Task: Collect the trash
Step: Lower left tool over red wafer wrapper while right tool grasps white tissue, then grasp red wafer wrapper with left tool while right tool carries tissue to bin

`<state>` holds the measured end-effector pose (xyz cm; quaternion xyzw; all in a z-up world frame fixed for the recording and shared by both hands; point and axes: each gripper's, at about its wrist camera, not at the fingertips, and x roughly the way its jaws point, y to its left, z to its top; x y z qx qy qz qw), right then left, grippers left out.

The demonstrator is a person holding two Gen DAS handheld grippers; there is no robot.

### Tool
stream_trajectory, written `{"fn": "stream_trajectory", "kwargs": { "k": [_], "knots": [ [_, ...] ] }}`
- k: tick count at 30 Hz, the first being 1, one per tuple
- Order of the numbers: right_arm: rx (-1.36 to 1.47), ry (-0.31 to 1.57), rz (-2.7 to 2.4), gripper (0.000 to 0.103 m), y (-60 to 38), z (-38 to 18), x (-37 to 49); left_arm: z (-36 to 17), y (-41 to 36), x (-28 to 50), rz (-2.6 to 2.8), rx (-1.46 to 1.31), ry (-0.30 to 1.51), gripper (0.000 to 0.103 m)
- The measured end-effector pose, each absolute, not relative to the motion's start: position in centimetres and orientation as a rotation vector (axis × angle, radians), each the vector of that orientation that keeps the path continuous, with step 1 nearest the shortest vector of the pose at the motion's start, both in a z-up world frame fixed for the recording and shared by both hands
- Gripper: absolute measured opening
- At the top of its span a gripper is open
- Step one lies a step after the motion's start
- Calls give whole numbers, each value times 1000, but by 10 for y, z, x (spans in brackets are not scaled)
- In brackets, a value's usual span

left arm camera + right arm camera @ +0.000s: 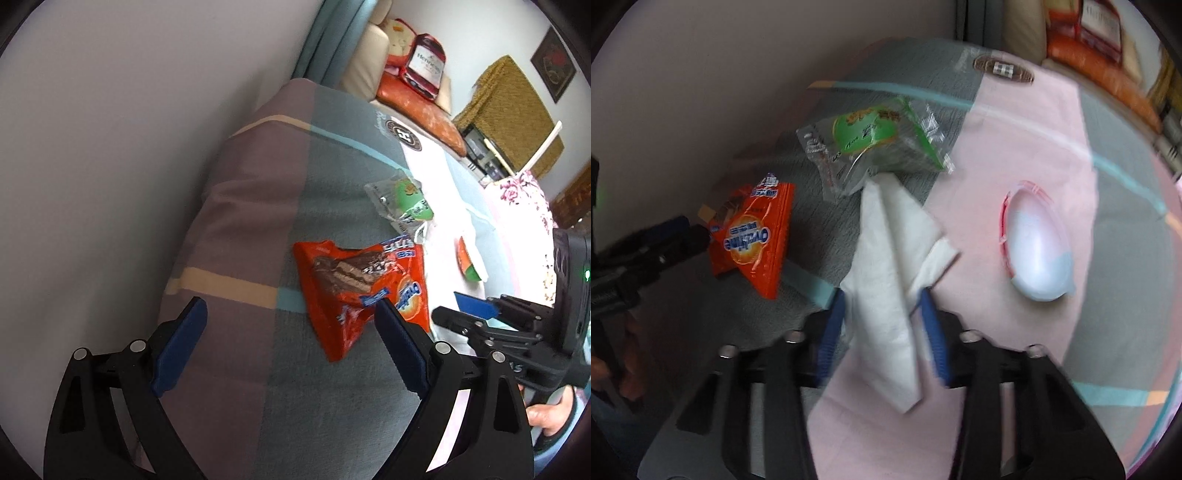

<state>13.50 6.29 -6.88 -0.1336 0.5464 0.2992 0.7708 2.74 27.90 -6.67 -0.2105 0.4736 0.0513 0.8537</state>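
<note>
the surface is a bed (332, 177) covered by a patchwork sheet of grey, mauve and pink panels with tan and light blue stripes.

left hand-held gripper (291, 347): released, jaws spread wide, nothing between the pads. it hangs over the bed; in the left wrist view its right blue finger (400, 350) overlaps the near edge of the orange wrapper (362, 291), contact cannot be told. the wrapper lies flat on a grey panel, chocolate wafer print facing up.

right hand-held gripper (882, 332): jaws drawn in around a white tissue (890, 280). the tissue stands between the two blue pads and its folded end hangs below them toward the camera. the view is blurred, so firm pad contact cannot be confirmed on both sides, but the pads sit against the tissue edges. a person's hand (550, 413) grips the handle of this gripper.

other trash: a clear wrapper with a green label (875, 144) lies just beyond the tissue, its near corner touching or overlapping the tissue tip. a small white cup lid with a red rim (1034, 247) rests on the pink panel, apart from the tissue, to its right.

background: cushions (421, 107) and a red bag (424, 64) beyond the bed.
</note>
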Motion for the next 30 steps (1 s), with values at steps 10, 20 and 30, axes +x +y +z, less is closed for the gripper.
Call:
{"fn": "stream_trajectory", "kwargs": {
  "k": [10,20,30],
  "knots": [
    [-191,1164,619,7,26,-44,138,-73,244,61,51,-414,1030,92],
    [-78,1144,569,7,-27,-27,138,-74,212,71,19,-380,1035,34],
    [11,1106,537,7,-71,-15,131,-53,185,61,21,-366,1004,31]
  ]
}}
